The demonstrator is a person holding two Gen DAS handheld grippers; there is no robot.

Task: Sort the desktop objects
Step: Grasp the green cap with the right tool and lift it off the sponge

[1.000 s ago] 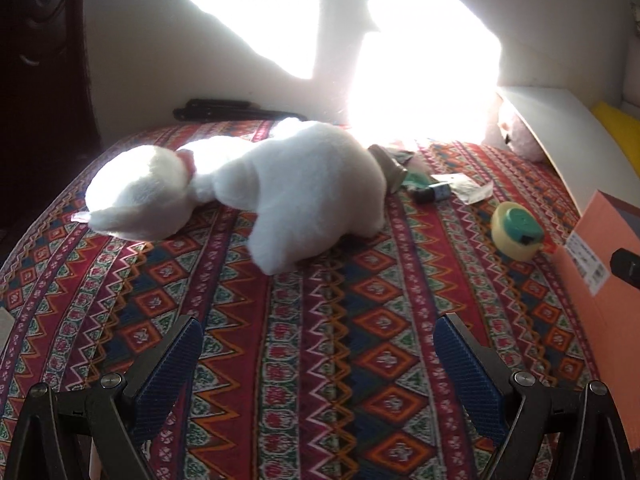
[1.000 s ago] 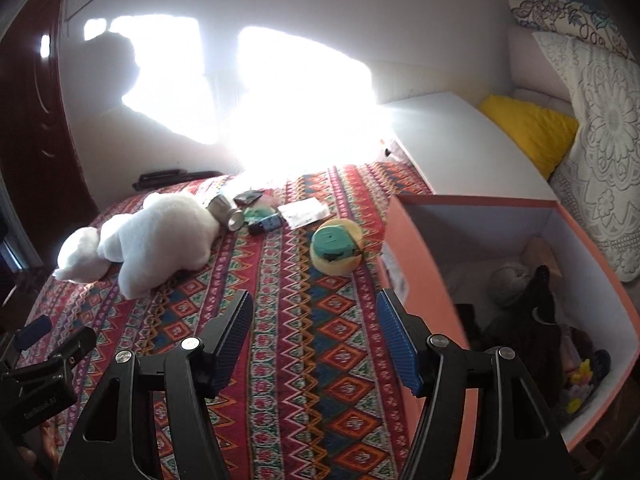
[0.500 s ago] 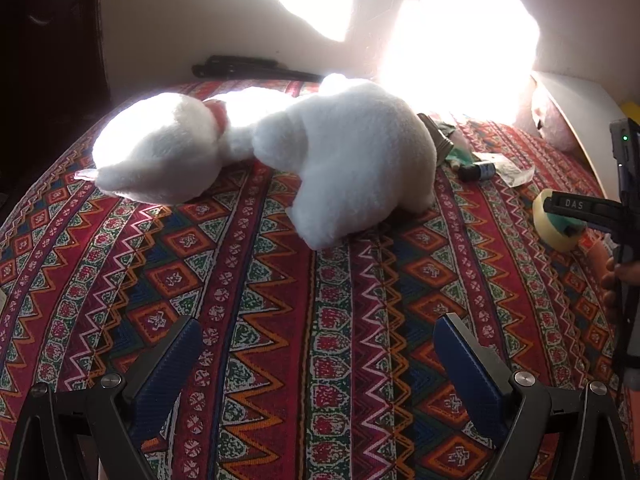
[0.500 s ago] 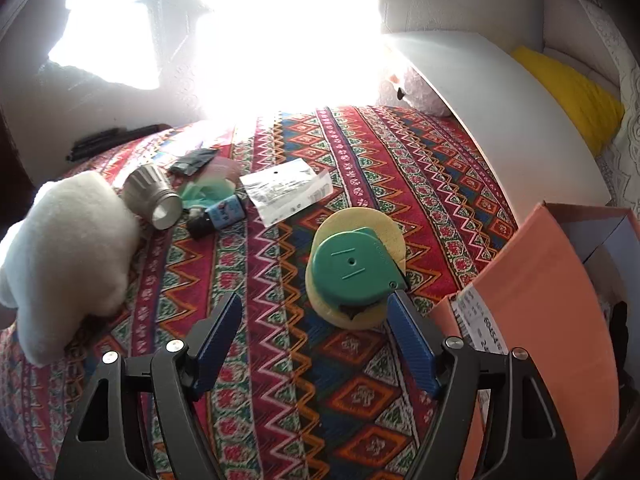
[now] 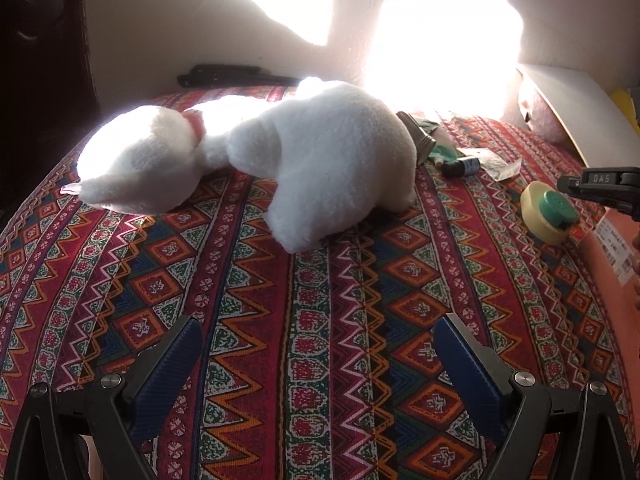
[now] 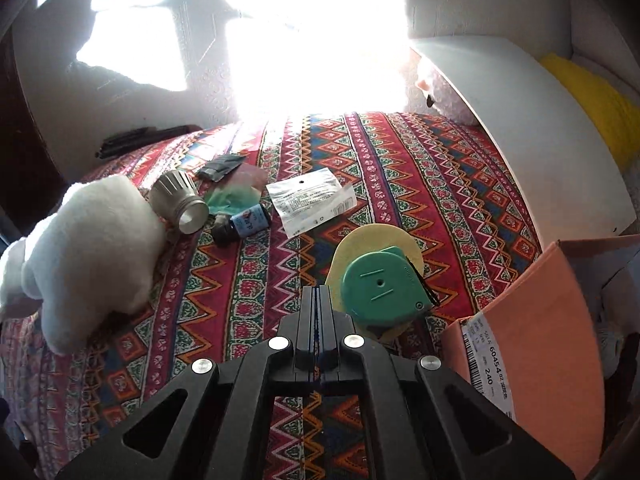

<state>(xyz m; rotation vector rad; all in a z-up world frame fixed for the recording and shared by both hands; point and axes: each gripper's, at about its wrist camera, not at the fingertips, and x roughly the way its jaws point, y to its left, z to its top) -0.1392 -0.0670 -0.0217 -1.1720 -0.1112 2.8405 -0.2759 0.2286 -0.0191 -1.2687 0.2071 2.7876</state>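
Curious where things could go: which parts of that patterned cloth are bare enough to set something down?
Bare cloth lies ahead of the left gripper, below the white plush. It is crowded around the flashlight, bottle, packet and tape measure.

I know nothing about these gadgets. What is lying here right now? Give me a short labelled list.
surface: patterned cloth
toy: white plush, lying on the cloth
tape measure: green, on a yellow disc, beside the orange box
small things: silver torch, bottle, packet
left gripper: jaws open, nothing between
right gripper: jaws closing, nothing between, just left of the tape measure
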